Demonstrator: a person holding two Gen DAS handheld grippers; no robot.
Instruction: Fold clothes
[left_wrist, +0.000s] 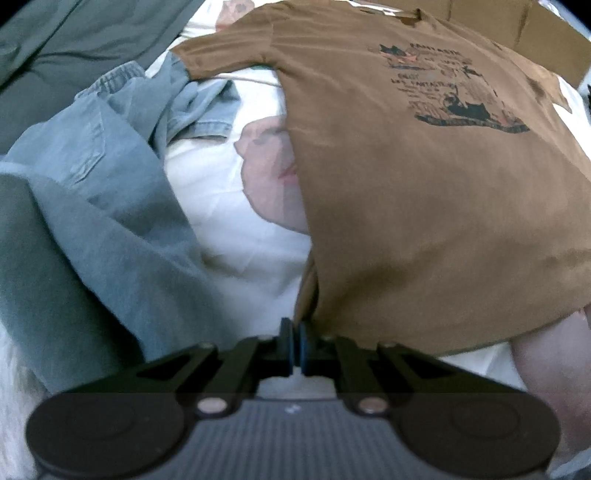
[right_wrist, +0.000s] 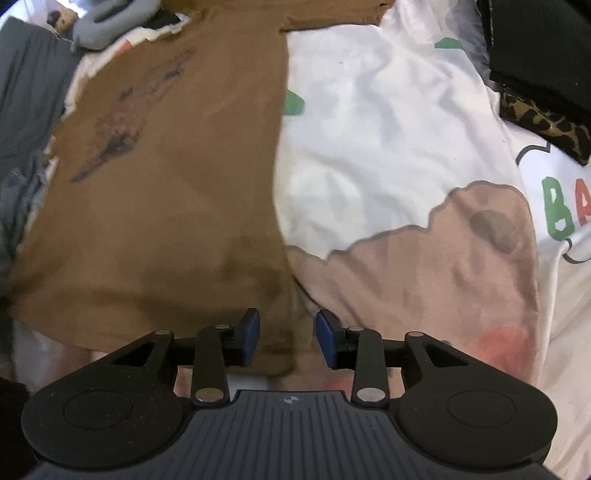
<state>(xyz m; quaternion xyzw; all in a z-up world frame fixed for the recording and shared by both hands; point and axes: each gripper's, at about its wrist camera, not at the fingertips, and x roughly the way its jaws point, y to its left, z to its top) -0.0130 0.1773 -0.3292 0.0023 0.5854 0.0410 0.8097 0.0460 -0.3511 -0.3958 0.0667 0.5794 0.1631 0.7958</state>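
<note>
1. Shirt position: the brown T-shirt (left_wrist: 424, 192) lies spread print-side up on the bed (right_wrist: 388, 140), collar at the far end, hem nearest both cameras, one short sleeve out flat towards the denim garment (left_wrist: 103, 147).
2. Left claw (left_wrist: 295, 349): its blue pads are pressed almost together at the hem's near corner. Brown cloth meets them there, so it looks to be pinching that corner, though blur hides how much is caught.
3. Right claw (right_wrist: 286, 338): jaws stand well apart, straddling the shirt's other side edge near the hem, with nothing clamped between them.
4. Risk, uneven grip: with one corner pinched and the other loose, any lift would drag the shirt askew and crease the body.
5. Risk, thin bite: a grip at the very edge could slip out of the left pads.
6. Risk, wrong cloth: the soft cover is rumpled right under the right claw, so closing there could nip the bedding along with the shirt.
7. Risk, snagging: the denim garment and a grey-green garment (left_wrist: 44, 295) crowd the left side and could get swept into a fold.
8. Surroundings: a white bed cover with cartoon prints and green letters, a cardboard box (left_wrist: 517, 26) beyond the collar, dark clothes and a leopard-print item (right_wrist: 546, 125) at the right.
</note>
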